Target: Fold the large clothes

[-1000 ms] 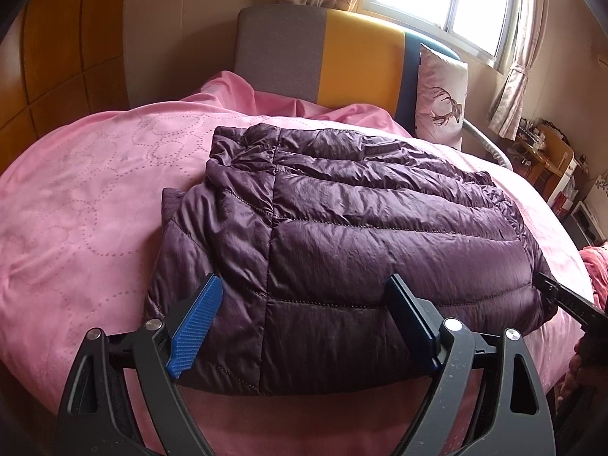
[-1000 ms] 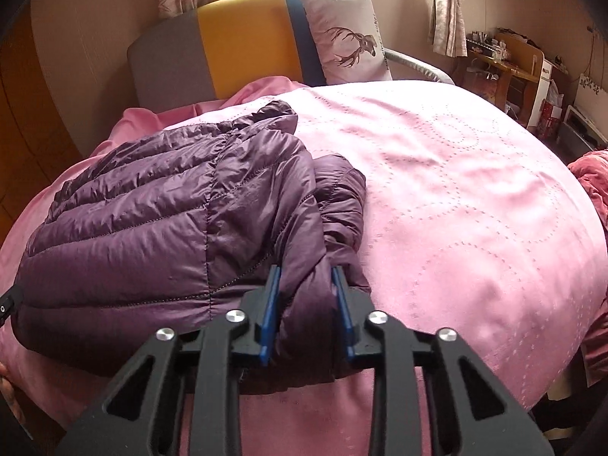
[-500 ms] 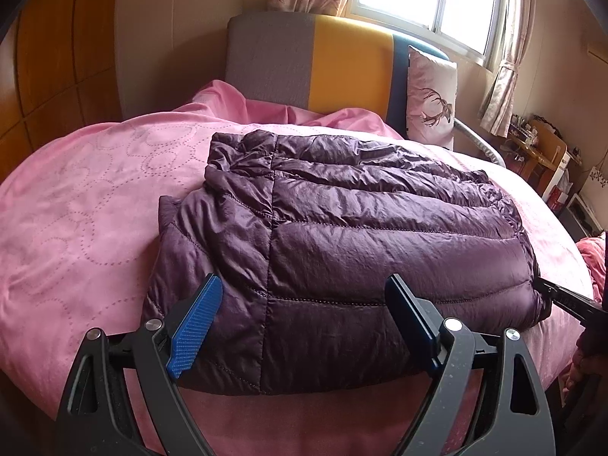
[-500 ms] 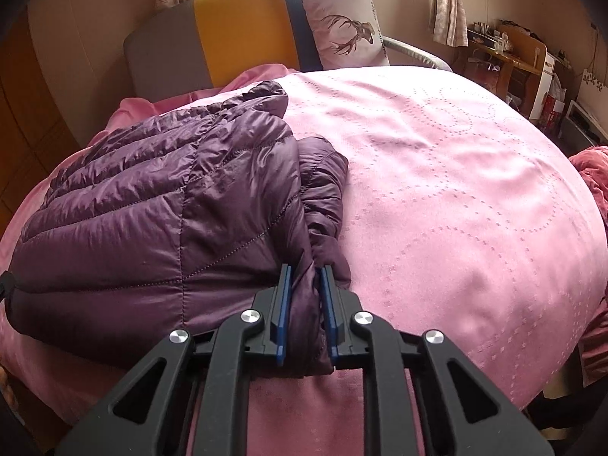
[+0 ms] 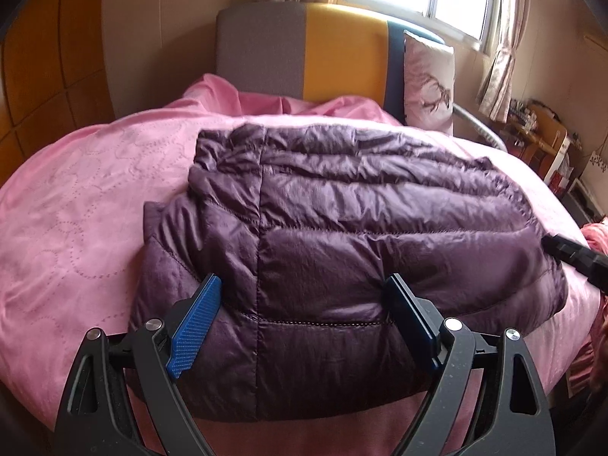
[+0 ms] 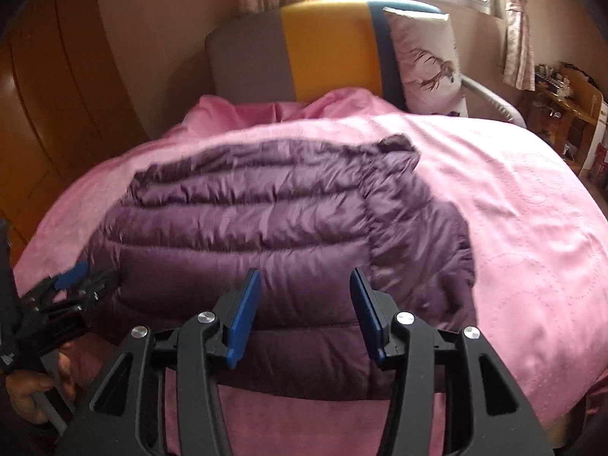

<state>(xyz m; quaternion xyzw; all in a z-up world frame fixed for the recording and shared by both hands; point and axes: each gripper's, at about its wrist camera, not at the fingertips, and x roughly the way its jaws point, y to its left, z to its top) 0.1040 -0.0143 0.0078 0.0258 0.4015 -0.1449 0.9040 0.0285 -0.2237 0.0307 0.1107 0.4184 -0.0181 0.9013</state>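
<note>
Jacket: a purple quilted down jacket (image 5: 342,243) lies folded into a thick rectangle on the pink bedspread (image 5: 76,205), near the foot edge of the bed.
Left gripper: the left gripper (image 5: 304,326) hangs over the jacket's near hem with its jaws spread wide; the blue pads (image 5: 195,326) stand apart from the fabric and nothing is clamped.
Right gripper: the right gripper (image 6: 306,315) has its jaws parted, having just been opening; the jacket lies beyond and below the pads, none of it pinched between them.
Left wrist view only: the jacket's left side with a sleeve edge sticking out, and the tip of the right gripper (image 5: 577,258) at the jacket's right end.
Right wrist view only: the jacket's right side, where a folded sleeve (image 6: 425,235) bulges onto the bedspread; the left gripper (image 6: 60,296) at the picture's left edge, held by a hand (image 6: 34,391); this view is blurred.
Both views: a grey, yellow and blue headboard (image 5: 304,49) and a deer-print pillow (image 6: 425,60).
</note>
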